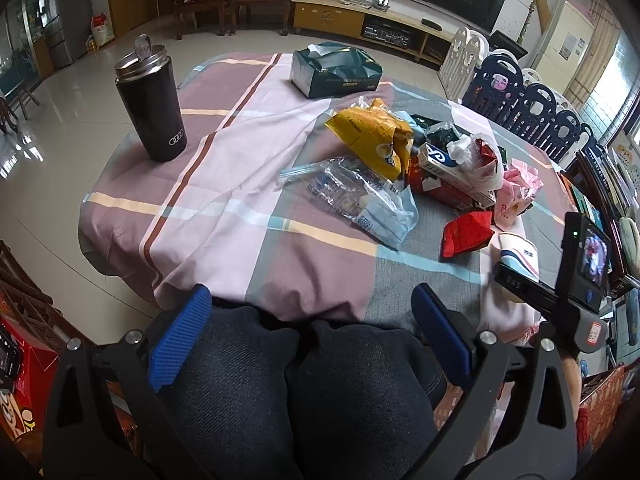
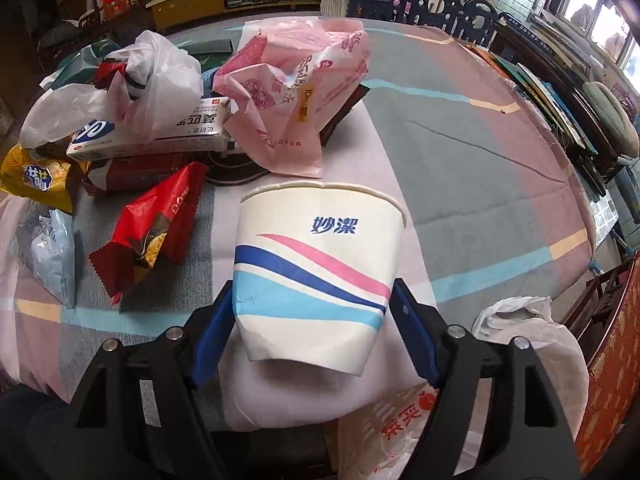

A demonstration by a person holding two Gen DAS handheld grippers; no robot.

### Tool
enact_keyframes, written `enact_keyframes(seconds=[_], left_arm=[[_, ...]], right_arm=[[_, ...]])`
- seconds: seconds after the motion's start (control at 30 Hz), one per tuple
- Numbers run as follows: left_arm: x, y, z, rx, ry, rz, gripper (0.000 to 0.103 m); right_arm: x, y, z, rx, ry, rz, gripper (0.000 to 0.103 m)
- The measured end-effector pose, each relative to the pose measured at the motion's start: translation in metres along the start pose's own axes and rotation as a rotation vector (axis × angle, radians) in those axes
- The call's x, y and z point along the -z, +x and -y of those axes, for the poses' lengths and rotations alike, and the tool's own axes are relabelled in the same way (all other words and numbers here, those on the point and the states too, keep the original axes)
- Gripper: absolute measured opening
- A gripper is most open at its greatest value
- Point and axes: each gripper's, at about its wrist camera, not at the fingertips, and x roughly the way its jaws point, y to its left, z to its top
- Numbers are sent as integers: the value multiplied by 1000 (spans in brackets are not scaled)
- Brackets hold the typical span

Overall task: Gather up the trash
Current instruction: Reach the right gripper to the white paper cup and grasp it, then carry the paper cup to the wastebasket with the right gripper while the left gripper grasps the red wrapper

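two hand-held grippers: right pinches paper cup, left spread wide.

round table in checked cloth: black tumbler, tissue box, probably snack wrappers.

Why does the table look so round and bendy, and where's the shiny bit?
Left wrist view: the fisheye lens curves the checked tablecloth, corners go black, and window light glares on the pale tiled floor. Right wrist view: the white paper cup with blue and pink waves looks huge and sharp.
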Motion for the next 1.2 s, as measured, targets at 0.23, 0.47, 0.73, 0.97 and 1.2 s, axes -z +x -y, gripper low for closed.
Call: enact_keyframes(seconds=[0.23, 0.47, 0.73, 0.97, 1.2], left_arm=[[-2, 3, -19, -3, -132, 33, 92], [-6, 20, -10, -32, -215, -3, 87], [-8, 34, 58, 25, -71, 2, 64], [-19, 76, 117, 162, 26, -80, 55], [-26, 115, 204, 76, 331, 41, 87]], right_arm=[[0, -29, 31, -66, 61, 36, 75], [7, -53, 56, -146, 106, 65, 75], [18, -84, 84, -176, 129, 118, 75], [27, -99, 109, -146, 131, 155, 75], [43, -99, 137, -110, 139, 141, 75]])
